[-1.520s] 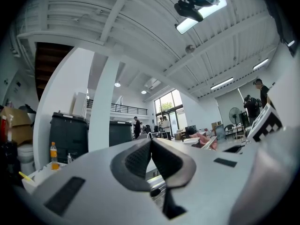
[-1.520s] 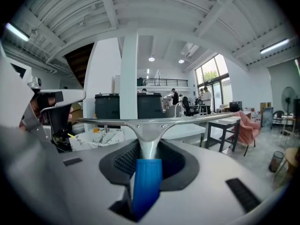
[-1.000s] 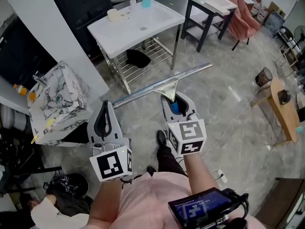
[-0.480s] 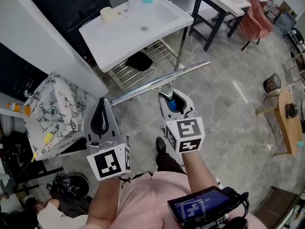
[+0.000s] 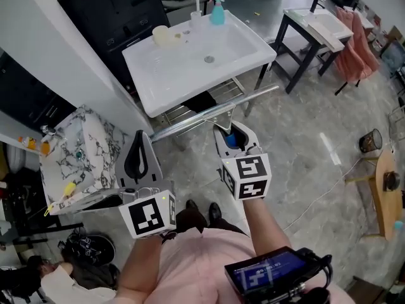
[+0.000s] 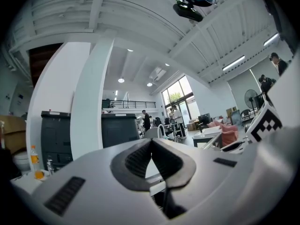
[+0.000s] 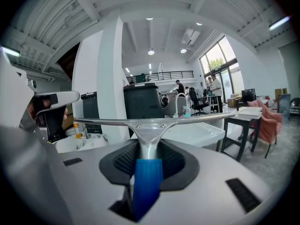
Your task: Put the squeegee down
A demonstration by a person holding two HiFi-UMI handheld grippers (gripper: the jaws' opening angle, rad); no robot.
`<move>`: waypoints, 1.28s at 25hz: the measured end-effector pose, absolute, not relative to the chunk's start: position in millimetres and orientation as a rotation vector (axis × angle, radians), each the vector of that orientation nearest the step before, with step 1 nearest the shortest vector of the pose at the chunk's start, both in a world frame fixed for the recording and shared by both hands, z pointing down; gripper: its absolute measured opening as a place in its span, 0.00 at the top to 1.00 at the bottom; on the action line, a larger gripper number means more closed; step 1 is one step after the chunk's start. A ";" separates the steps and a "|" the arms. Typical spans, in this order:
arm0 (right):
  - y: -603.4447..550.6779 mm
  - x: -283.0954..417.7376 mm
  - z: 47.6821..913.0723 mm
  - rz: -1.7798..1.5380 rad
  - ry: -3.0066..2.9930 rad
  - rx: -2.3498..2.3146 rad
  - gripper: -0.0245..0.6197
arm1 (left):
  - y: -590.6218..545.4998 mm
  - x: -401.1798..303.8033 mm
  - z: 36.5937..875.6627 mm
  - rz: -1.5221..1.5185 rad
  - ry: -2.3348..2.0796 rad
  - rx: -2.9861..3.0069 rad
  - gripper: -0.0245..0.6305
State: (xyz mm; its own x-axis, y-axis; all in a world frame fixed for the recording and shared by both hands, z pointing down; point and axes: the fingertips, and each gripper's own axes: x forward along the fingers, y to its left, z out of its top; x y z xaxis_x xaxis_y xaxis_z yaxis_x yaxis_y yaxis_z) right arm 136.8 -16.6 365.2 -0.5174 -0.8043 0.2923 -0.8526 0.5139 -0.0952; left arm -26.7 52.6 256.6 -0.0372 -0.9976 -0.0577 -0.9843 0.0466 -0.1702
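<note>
The squeegee point(image 5: 218, 111) has a long metal blade and a blue handle point(image 7: 146, 182). My right gripper point(image 5: 233, 133) is shut on that handle, so the blade point(image 7: 150, 121) runs crosswise past its jaws. In the head view the blade hangs level by the front edge of the white sink point(image 5: 190, 75), over the wire shelf under it. My left gripper point(image 5: 140, 143) is held beside it to the left, near the white pillar, with its pads point(image 6: 151, 144) closed together on nothing.
On the white sink stand a teal soap bottle point(image 5: 217, 12), a cream cup point(image 5: 162, 35) and a tap. A marble basin point(image 5: 79, 147) sits low at the left. A black table point(image 5: 302, 30) with a pink cloth is at the right, a wooden side table point(image 5: 383, 176) further right.
Both grippers have travelled forward with the person towards the white sink. The squeegee blade, which hung over open floor, now lies along the sink's front edge. Neither grip has changed.
</note>
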 end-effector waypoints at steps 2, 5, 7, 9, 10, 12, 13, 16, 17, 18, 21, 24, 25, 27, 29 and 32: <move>-26.8 130.0 365.8 0.326 -2.555 1.393 0.80 | 46.0 -34.0 259.1 -0.124 2.169 -2.044 0.95; -37.6 119.4 369.1 0.315 -2.561 1.362 0.80 | 37.2 -44.7 264.7 -0.123 2.193 -2.028 0.95; -47.7 113.0 367.6 0.301 -2.567 1.349 0.80 | 28.6 -51.7 265.1 -0.112 2.206 -2.015 0.95; -60.4 105.1 365.9 0.288 -2.574 1.338 0.80 | 17.8 -60.7 266.2 -0.098 2.219 -2.004 0.95; -67.2 100.5 366.0 0.283 -2.575 1.332 0.80 | 11.7 -65.6 268.3 -0.096 2.226 -2.002 0.95; -81.6 91.1 368.6 0.282 -2.574 1.316 0.80 | -2.3 -74.7 276.1 -0.099 2.243 -2.009 0.95; -89.5 86.4 371.1 0.283 -2.572 1.307 0.80 | -10.2 -78.9 280.8 -0.102 2.254 -2.013 0.95; -117.3 71.3 382.5 0.290 -2.555 1.280 0.80 | -38.4 -93.4 293.3 -0.107 2.284 -2.020 0.95; -127.6 65.5 387.4 0.293 -2.549 1.270 0.80 | -49.1 -99.6 297.0 -0.107 2.293 -2.019 0.95; -138.0 59.4 392.3 0.297 -2.544 1.258 0.80 | -60.1 -106.4 300.5 -0.106 2.304 -2.016 0.95; -171.0 40.8 403.3 0.305 -2.533 1.226 0.80 | -94.1 -125.1 308.7 -0.110 2.332 -2.009 0.95; -206.2 18.8 406.7 0.305 -2.536 1.204 0.80 | -127.5 -143.8 313.4 -0.113 2.345 -2.009 0.95; -217.5 10.4 406.9 0.302 -2.538 1.197 0.80 | -137.9 -151.3 313.9 -0.110 2.350 -2.005 0.95; -239.3 -5.6 404.8 0.287 -2.544 1.183 0.80 | -158.0 -166.4 312.1 -0.096 2.355 -1.995 0.95; -258.3 -19.2 398.4 0.268 -2.553 1.177 0.80 | -175.9 -178.8 305.3 -0.078 2.350 -1.982 0.95; -280.5 -35.1 381.7 0.230 -2.578 1.180 0.80 | -195.7 -192.1 289.2 -0.044 2.331 -1.955 0.95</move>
